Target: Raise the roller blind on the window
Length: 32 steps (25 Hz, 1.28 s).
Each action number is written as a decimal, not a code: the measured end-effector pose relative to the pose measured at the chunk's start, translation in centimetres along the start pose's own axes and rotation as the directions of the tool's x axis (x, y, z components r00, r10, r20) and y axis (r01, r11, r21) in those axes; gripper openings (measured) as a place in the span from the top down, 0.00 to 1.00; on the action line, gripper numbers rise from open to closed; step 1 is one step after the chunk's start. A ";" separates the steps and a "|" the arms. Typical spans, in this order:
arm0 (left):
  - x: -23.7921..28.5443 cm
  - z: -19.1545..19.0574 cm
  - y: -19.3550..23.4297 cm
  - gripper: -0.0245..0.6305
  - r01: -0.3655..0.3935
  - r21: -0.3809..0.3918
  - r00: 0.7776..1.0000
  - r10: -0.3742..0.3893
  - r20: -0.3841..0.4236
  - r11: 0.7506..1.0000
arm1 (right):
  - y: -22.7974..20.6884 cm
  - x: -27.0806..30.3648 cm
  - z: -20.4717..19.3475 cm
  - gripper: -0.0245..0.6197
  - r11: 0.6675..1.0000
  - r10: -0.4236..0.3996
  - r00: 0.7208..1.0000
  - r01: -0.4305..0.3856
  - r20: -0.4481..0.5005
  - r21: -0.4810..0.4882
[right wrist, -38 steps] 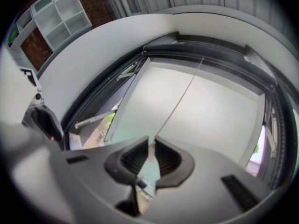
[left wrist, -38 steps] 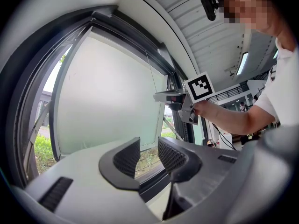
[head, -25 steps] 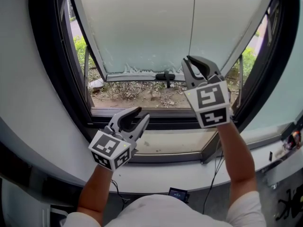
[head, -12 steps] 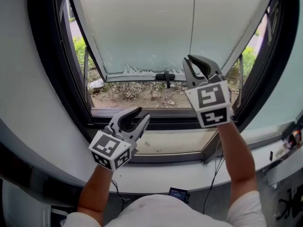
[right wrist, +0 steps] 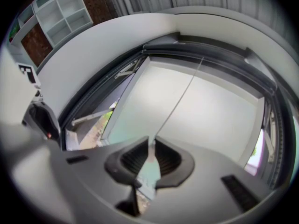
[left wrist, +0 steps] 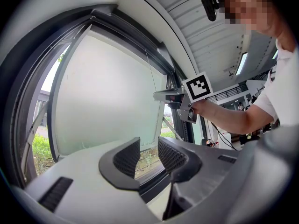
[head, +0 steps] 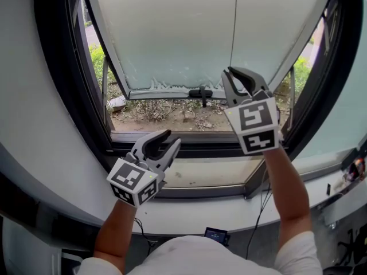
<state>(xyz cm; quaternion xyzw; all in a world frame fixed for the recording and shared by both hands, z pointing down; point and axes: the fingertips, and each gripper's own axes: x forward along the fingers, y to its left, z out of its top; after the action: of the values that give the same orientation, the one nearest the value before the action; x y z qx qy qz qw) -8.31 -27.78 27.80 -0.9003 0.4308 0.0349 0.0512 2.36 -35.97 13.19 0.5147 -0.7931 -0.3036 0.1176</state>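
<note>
The roller blind [head: 172, 33] hangs in the dark window frame [head: 63, 79] directly ahead of you. It is a pale, translucent sheet, flat and taut, ending in a grey bottom bar [head: 160, 93]. Below the bar, an uncovered strip of glass shows soil and plants outside. A thin cord [head: 234, 22] runs down in front of the blind. Your right gripper [head: 238, 76] has its jaws closed narrowly on this cord. Your left gripper [head: 172, 137] sits lower, near the sill, jaws wide apart and empty.

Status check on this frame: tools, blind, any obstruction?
Left tool open, empty. Right tool shut on the pull cord. Blind mostly down. No obstruction seen.
</note>
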 end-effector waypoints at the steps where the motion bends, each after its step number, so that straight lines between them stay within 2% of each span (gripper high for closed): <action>1: 0.0 0.0 0.0 0.76 0.001 0.000 1.000 -0.001 0.000 1.000 | 0.0 0.0 0.0 0.88 1.000 -0.001 1.000 0.001 0.000 -0.002; 23: -0.3 -0.1 0.2 0.76 0.010 -0.003 1.000 -0.010 -0.002 1.000 | -0.3 -0.4 0.6 0.88 0.999 -0.028 0.999 0.028 0.038 -0.016; 32: -0.6 -0.1 0.1 0.76 0.019 -0.006 1.000 -0.019 -0.006 1.000 | -0.2 -0.8 0.3 0.88 0.999 -0.036 0.999 0.036 0.023 -0.021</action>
<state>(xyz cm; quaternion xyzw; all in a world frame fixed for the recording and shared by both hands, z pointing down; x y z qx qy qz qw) -8.74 -27.42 27.94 -0.9046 0.4223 0.0331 0.0477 2.67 -35.25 12.98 0.5242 -0.7816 -0.3202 0.1086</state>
